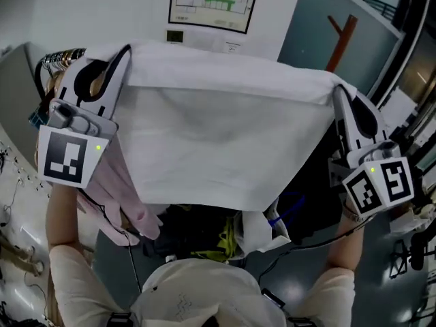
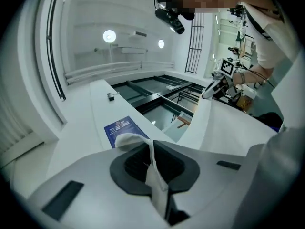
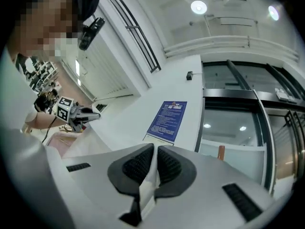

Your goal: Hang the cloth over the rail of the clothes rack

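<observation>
A framed chart [image 1: 213, 2] hangs on the wall [image 1: 102, 12], a brown wooden stand [image 1: 339, 39] to its right, a pink garment [image 1: 116, 189] lower left.

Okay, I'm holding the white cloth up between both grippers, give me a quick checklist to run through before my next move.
1. The left hand-held gripper is shut on the cloth's upper edge: ok.
2. The right hand-held gripper is shut on the other end of that edge: ok.
3. The white cloth is spread between them with a fairly straight top edge: ok.
4. The cloth's lower edge is clear of the pink garment: cannot tell, they overlap in the head view.
5. The rail is located: cannot tell, no view clearly shows it.
</observation>
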Motion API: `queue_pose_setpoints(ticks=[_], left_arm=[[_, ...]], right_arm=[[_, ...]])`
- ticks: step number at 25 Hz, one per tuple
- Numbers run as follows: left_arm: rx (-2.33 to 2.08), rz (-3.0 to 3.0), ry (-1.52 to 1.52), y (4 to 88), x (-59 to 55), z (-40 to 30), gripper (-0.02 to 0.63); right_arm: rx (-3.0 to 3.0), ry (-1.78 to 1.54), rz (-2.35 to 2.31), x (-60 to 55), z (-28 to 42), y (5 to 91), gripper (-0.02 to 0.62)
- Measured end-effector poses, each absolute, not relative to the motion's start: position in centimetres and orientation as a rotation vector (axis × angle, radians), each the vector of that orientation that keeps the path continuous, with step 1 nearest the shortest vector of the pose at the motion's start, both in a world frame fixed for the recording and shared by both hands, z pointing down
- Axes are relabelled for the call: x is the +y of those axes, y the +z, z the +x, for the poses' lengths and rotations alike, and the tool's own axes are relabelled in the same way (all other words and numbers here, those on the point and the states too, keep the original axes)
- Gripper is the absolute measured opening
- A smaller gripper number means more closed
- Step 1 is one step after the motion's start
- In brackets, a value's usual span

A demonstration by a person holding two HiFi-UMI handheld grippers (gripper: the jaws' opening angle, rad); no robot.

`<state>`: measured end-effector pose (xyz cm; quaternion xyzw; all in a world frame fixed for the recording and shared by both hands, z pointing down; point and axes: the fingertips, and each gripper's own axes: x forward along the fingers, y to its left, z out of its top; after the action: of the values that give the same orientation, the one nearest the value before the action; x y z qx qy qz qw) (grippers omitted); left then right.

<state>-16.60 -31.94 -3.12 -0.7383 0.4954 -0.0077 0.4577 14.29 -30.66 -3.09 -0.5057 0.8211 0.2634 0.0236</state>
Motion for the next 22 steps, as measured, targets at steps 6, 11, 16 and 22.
queue_pose_setpoints(ticks=[6,11,16,22], left_arm=[[1.164,-1.766,-0.035,-9.7,-37.2,-15.9,0.020],[1.164,-1.691,-0.119,-13.4,-42.1,-15.3,0.020],[1.162,-1.619,-0.230,-15.0,-46.3,-14.4,0.020],[1.140,-1.585,-0.505,-13.0,-52.3,-12.9,0.020]], right_arm=[[2.571,0.843,-1.564,-34.7,14.3,-10.1,0.023],[2.509,0.938,-1.608,-38.5,14.4,-14.4,0.023],[2.536,1.027,-1.665,-42.7,14.7,-15.1,0.023],[2.723,1.113,-1.649,-47.8,14.8,-14.1,0.023]])
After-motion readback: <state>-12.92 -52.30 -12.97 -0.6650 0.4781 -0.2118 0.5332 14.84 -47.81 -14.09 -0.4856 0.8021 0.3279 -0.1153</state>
